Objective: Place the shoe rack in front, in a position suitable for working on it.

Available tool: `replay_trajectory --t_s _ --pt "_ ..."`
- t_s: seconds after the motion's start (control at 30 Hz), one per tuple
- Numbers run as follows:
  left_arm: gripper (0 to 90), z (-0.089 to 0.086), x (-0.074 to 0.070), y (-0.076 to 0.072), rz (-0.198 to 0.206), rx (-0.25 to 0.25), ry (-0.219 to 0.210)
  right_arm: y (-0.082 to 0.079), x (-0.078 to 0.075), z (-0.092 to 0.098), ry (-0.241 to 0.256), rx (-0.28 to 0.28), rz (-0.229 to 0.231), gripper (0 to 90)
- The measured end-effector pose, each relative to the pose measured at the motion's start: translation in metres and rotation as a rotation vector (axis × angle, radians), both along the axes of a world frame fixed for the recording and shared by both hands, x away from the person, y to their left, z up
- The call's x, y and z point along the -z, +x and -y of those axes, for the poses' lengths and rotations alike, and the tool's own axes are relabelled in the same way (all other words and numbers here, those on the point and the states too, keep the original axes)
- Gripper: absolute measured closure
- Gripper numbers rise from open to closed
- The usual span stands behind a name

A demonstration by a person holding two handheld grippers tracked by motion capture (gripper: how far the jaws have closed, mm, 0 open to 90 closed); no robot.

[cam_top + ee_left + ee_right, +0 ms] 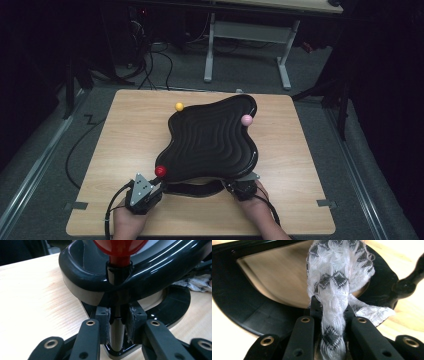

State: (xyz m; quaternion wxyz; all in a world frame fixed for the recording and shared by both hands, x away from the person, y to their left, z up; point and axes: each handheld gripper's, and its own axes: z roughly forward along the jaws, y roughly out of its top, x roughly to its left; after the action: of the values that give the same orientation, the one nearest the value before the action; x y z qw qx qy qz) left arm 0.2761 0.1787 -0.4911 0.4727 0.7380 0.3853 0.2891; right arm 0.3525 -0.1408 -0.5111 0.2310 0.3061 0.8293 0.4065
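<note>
- Dark floor, loose cables and a white-legged desk are lying behind a pale wooden table (pixel 125 150), lit from above.
- Sitting on that table, towards its middle and near edge, is a glossy black wavy-edged tray (pixel 212 137) with stepped ripples running across its top; it is standing raised over a black lower tier (pixel 192 189) on posts capped with a red ball (pixel 160 171), a yellow ball (pixel 179 106) and a pink ball (pixel 247 120).
- At the tray's near left corner the left gripper (pixel 150 192) is pinching the black post (pixel 117 327) under the red ball, its padded fingers (pixel 103 322) pressing in from both sides.
- At the near right, the right gripper (pixel 240 189) is reaching under the tray's rim, and a hand (pixel 262 212) is holding it from below.
- From the right gripper view, the right gripper (pixel 331 322) is clamping a white cloth with a dark zigzag pattern (pixel 337 280), bunched into a strip between its fingers and lying over the lower tier's black rim.
- From the left gripper view, the tan underside of the tray is showing, with a crumpled bit of the same cloth (pixel 197 282) lying far off at the right edge.
</note>
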Motion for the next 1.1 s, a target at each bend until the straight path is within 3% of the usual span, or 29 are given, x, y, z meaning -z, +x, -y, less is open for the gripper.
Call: replay_trajectory --t_s 0.17,0.33,0.53,0.63,0.77,0.87,1.0,1.1 --pt "74.5 -0.007 -0.001 0.005 -0.011 -0.003 -0.002 -0.019 -0.001 -0.004 -0.016 -0.038 0.004 79.7" --pt "74.5 -0.008 -0.001 0.019 -0.011 -0.009 -0.017 -0.033 -0.004 0.005 0.008 -0.031 -0.013 79.4" --pt "74.7 -0.015 0.000 0.043 -0.017 -0.043 -0.049 -0.049 -0.012 0.036 0.034 0.004 0.005 78.3" --pt "74.8 -0.016 0.000 0.050 -0.018 -0.051 -0.057 -0.052 -0.015 0.056 0.061 0.056 -0.005 77.9" --pt "74.8 -0.017 0.000 0.055 -0.013 -0.052 -0.056 -0.056 -0.016 0.067 0.064 0.060 0.000 77.7" --pt "74.8 -0.019 -0.001 0.055 -0.020 -0.054 -0.046 -0.056 -0.020 0.064 0.093 0.026 -0.009 78.2" --pt "74.8 -0.024 -0.001 0.052 -0.021 -0.044 -0.040 -0.057 -0.022 0.050 0.092 -0.035 -0.006 78.1" --pt "74.8 -0.030 0.000 0.046 -0.015 -0.049 -0.038 -0.051 -0.022 0.040 0.097 -0.039 -0.007 77.3"
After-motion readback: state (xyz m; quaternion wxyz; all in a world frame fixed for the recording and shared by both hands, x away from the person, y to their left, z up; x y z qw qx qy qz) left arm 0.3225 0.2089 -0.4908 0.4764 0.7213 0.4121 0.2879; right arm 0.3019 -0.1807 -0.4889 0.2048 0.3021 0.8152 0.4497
